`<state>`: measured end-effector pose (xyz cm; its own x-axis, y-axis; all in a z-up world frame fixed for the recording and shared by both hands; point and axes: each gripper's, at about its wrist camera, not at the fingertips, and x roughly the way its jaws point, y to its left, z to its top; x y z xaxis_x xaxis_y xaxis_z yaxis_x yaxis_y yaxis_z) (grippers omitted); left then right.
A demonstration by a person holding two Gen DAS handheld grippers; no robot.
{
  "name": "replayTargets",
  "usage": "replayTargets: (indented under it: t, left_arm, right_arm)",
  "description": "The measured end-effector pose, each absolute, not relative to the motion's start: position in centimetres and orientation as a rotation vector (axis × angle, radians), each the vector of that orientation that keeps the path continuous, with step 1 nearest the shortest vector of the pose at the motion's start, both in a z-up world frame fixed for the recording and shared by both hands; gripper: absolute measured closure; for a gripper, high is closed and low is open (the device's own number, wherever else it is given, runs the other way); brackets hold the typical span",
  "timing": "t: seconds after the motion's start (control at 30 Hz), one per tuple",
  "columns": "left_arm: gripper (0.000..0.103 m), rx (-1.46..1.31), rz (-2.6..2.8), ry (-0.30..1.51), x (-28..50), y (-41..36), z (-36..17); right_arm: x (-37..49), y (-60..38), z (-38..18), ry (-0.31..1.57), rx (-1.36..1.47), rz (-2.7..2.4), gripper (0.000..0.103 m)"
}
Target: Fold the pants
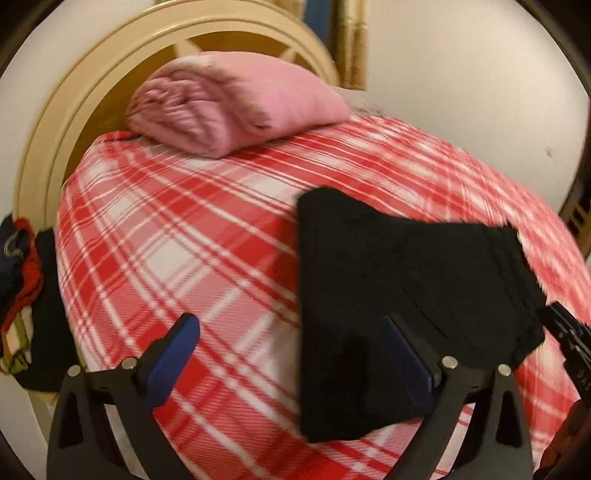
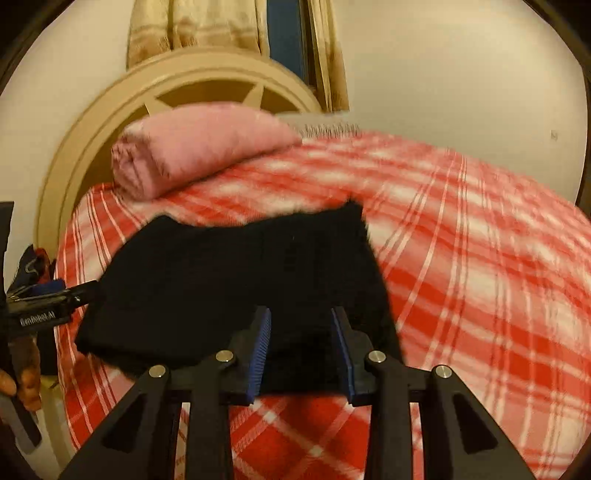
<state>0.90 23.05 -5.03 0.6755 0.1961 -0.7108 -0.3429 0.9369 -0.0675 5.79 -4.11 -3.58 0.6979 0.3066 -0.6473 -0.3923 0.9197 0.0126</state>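
Both grippers hover low over the bed. My left gripper (image 1: 291, 332) has its blue-padded fingers spread wide with nothing between them; its left finger (image 1: 173, 354) hangs over the red-and-white plaid blanket (image 1: 166, 240), while its right finger (image 1: 406, 362) sits over the near part of the black pants (image 1: 388, 295). Whether that finger touches the cloth I cannot tell. My right gripper (image 2: 301, 343) is also parted, though less widely, and its two fingers stand over the near edge of the pants (image 2: 229, 280), with black fabric visible in the gap between them. Nothing is pinched there as far as I can see.

The pants lie folded into a compact dark bundle on the blanket, toward the near edge of the bed, flat and roughly rectangular, with a slightly ragged far corner. In the right wrist view, my left gripper (image 2: 70, 295) shows at the left edge, just beside the bundle's left side.

Farther up the bed, a pink pillow (image 1: 229, 103) rests against the cream, arched headboard (image 1: 74, 122). Beige curtains (image 2: 221, 26) hang behind it. Some dark and red clothing (image 1: 18, 280) is heaped off the bed's left side.
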Motion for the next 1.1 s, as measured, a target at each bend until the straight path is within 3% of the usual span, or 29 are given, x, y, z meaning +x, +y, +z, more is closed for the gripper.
replayTargets:
  t: [0.13,0.73,0.9,1.03,1.1]
  left_arm:
    - [0.003,-0.118,0.336,0.824,1.8,21.4,-7.2]
    - [0.000,-0.093,0.358,0.808,1.0,21.0,-7.7]
    - [0.000,-0.064,0.342,0.803,-0.4,20.4,-6.6]
    - [0.000,-0.049,0.308,0.786,-1.9,19.5,-5.5]
    - [0.000,-0.028,0.287,0.777,-2.9,18.5,-4.9]
  right_arm:
    - [6.2,-4.5,-5.8,0.736,-0.129,0.367,0.068]
    - [5.6,-3.9,-5.8,0.752,-0.182,0.325,0.067]
    - [2.9,-5.5,-5.1,0.803,-0.029,0.331,0.062]
    - [0.4,-6.9,-4.5,0.812,0.057,0.312,0.045]
    - [-0.9,-7.4,-4.1,0.810,0.078,0.305,0.045]
